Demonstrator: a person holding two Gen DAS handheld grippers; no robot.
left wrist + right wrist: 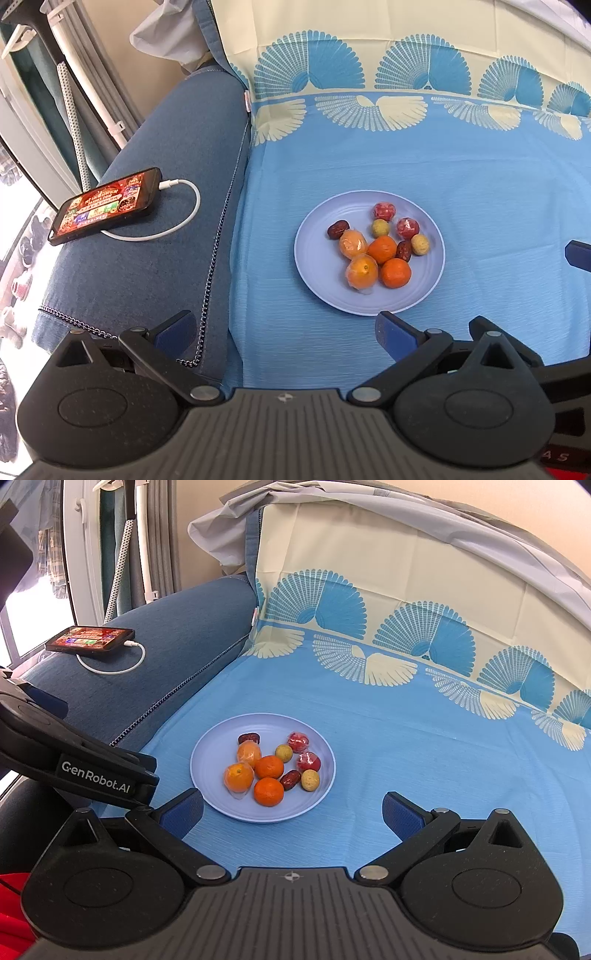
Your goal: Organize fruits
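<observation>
Here your left gripper [284, 332] and right gripper [293, 810] hover spread wide, empty, short of the plate's [214, 746] near rim, where all the fruits [269, 770] sit bunched

Home living room, sofa armrest [155, 155], charging phone [105, 206], curtains [155, 535]

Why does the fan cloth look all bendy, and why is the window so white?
Both wrist views use fisheye lenses, so straight edges curve: the fan-patterned cloth bows in the right wrist view. Daylight overexposes the window there, and the left edge of the left wrist view washes out too. The plate and fruit stay sharp and evenly lit.
</observation>
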